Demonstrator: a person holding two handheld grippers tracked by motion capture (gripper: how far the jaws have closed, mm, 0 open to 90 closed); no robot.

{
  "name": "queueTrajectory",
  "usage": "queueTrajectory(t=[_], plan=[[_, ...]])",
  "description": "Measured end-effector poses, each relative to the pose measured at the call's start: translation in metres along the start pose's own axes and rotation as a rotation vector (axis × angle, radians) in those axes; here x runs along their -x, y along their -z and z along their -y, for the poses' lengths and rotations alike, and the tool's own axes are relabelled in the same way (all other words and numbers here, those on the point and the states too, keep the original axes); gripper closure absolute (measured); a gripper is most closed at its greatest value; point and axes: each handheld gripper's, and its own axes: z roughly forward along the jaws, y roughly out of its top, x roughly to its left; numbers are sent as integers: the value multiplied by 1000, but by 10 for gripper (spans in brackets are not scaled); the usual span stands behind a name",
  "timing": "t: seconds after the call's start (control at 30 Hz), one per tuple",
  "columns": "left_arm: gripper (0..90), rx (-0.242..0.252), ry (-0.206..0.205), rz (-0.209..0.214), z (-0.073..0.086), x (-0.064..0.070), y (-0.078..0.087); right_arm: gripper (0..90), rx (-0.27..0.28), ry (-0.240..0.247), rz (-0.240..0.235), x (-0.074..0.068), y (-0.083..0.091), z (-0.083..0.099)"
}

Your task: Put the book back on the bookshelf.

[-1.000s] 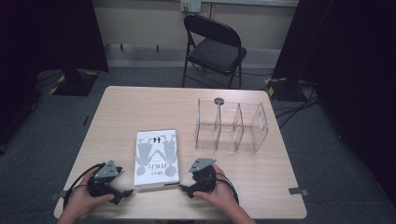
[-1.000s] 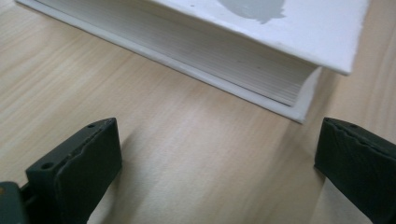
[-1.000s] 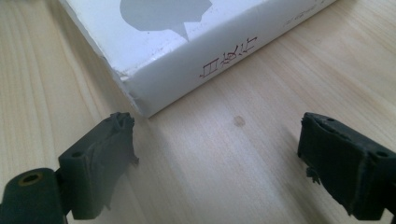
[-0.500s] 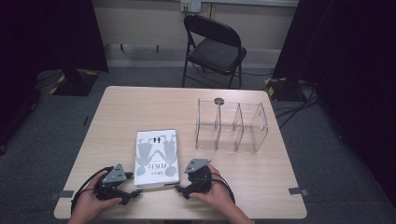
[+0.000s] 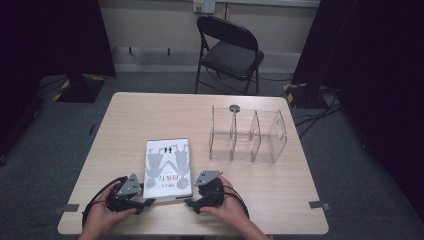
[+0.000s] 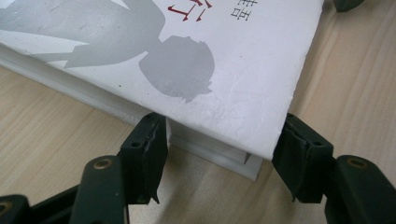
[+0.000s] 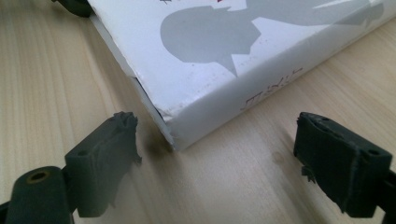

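High view looks down—gripper views sit close, sharing the book (image 5: 167,169).

A clear acrylic organizer (image 5: 247,135) is seen on the wooden table (image 5: 125,125), well apart from the tools, beyond them and toward the right-hand one's side. It is divided into three compartments by upright transparent walls. A small dark round object (image 5: 234,108) is seen at its far edge. A black folding chair (image 5: 227,50) is placed on the carpeted floor beyond the far edge of the table, farthest from the tools. Black curtains (image 5: 50,40) are hung on both sides, and cables (image 5: 320,115) are laid on the floor at the right.
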Motion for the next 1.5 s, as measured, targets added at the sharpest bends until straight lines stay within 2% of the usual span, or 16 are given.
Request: queueTrajectory(t=[0.03,0.3,0.53,0.6,0.67,0.73,0.83,0.97,1.1,1.13,1.17,1.23,1.27,1.33,1.37,1.5], plan=[[386,-7,-8,-4,-1,-1,0,129,3,-1,0,0,-1,0],[404,-9,13,-19,-8,-6,-7,172,10,20,-27,-1,-4,-4],[403,-21,25,-24,-10,-9,-8,168,8,14,-21,-1,-4,-4],[391,-8,51,-19,-10,-9,-10,171,8,12,-20,-1,-4,-4],[381,-22,44,-17,-10,-10,-10,173,11,12,-13,-2,-4,-4],[379,-21,59,-24,-11,-9,-10,173,11,12,-11,-2,-4,-4],[374,-22,60,-25,-11,-9,-11,172,10,8,-11,-2,-4,-4],[355,-6,76,-16,-10,-10,-12,172,10,8,-11,-2,-4,-4],[357,-43,59,-26,-14,-9,-11,170,8,1,-3,-3,-4,-4],[358,-36,87,-17,-14,-9,-12,170,8,1,-2,-3,-4,-4],[362,-38,87,-3,-13,-11,-12,170,8,0,-3,-3,-4,-5],[361,-35,119,16,-10,-13,-12,170,8,0,-3,-3,-4,-4],[359,-35,111,14,-11,-13,-12,170,8,0,-3,-3,-4,-4],[358,-31,120,7,-12,-12,-13,170,8,0,-3,-3,-4,-4],[357,-51,105,6,-14,-12,-13,170,8,0,-2,-3,-4,-4],[363,-73,90,-8,-17,-10,-12,170,8,0,-1,-4,-4,-5]])
